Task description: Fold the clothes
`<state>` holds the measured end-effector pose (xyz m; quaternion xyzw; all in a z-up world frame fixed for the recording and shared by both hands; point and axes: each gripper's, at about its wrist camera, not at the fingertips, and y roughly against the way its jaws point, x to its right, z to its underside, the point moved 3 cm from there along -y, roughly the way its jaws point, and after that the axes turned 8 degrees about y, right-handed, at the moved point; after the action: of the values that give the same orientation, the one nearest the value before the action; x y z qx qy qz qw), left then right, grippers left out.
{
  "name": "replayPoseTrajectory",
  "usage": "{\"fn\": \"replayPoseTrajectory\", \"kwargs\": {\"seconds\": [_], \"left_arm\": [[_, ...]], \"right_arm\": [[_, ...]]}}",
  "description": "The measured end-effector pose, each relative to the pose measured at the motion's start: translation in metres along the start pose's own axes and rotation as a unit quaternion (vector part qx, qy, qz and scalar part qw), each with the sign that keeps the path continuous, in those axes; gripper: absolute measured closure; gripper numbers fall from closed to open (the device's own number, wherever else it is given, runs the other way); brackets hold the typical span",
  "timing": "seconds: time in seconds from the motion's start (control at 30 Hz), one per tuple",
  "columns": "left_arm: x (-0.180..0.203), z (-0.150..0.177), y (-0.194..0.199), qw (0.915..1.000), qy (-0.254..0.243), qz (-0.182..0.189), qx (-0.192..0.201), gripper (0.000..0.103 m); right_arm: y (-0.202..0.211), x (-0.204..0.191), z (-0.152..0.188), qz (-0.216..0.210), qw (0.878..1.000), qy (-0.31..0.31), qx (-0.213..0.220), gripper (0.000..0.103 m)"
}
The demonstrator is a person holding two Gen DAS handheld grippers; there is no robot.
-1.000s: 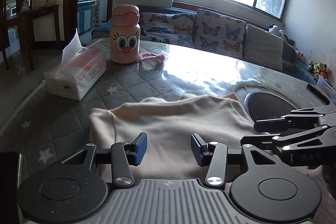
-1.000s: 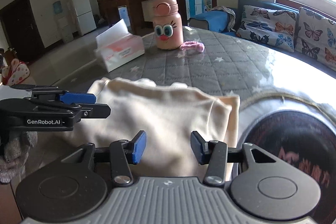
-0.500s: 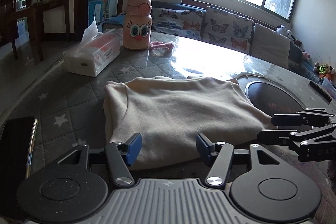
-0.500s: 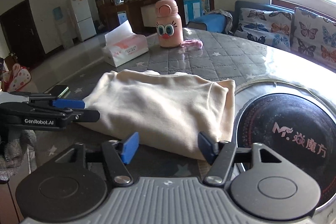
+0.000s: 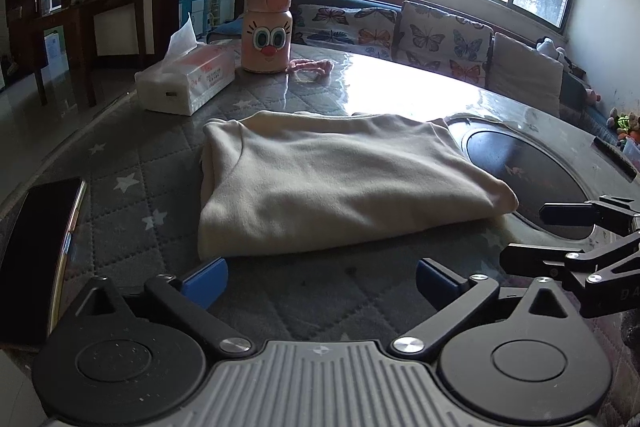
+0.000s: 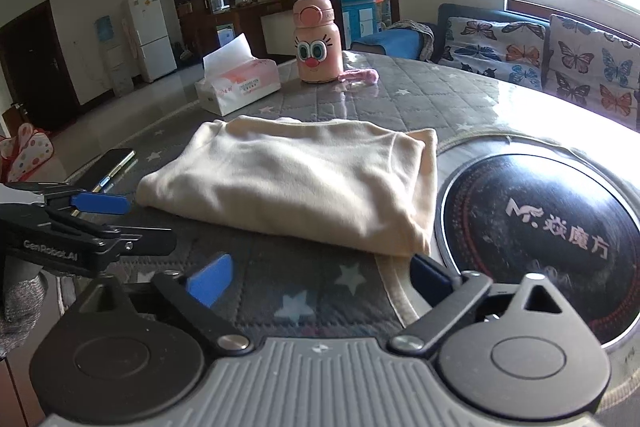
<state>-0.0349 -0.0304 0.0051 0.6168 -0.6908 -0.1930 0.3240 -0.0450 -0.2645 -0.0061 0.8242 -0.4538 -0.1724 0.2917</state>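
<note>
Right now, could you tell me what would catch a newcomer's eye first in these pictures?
The folded cream garment lies flat mid-table, just ahead of both wide-open tools. Behind it, at the far edge, stands a pink cartoon-faced bottle beside a tissue box. A round black cooktop set in the table touches the garment's right edge.

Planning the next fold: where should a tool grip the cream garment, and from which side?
Grip the folded cream garment at its near corners, coming in low from the near table edge. That near edge is a rounded fold with lifted, stacked layers at the right corner, so a finger can slide underneath.
</note>
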Motion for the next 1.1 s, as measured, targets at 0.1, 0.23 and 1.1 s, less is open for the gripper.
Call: {"fn": "replayPoseTrajectory", "kwargs": {"seconds": [0.1, 0.23, 1.1], "left_arm": [[0.002, 0.003, 0.001, 1.0, -0.001, -0.002, -0.004, 0.0], [0.004, 0.006, 0.0, 0.9999, -0.001, -0.006, -0.01, 0.0], [0.008, 0.012, 0.0, 0.9991, -0.011, -0.037, -0.015, 0.0]], "right_arm": [[0.002, 0.0, 0.004, 0.004, 1.0, 0.0, -0.002, 0.001], [0.004, -0.001, 0.009, 0.01, 1.0, 0.005, -0.01, 0.0], [0.006, -0.004, 0.018, 0.026, 0.999, 0.014, -0.025, 0.0]]}}
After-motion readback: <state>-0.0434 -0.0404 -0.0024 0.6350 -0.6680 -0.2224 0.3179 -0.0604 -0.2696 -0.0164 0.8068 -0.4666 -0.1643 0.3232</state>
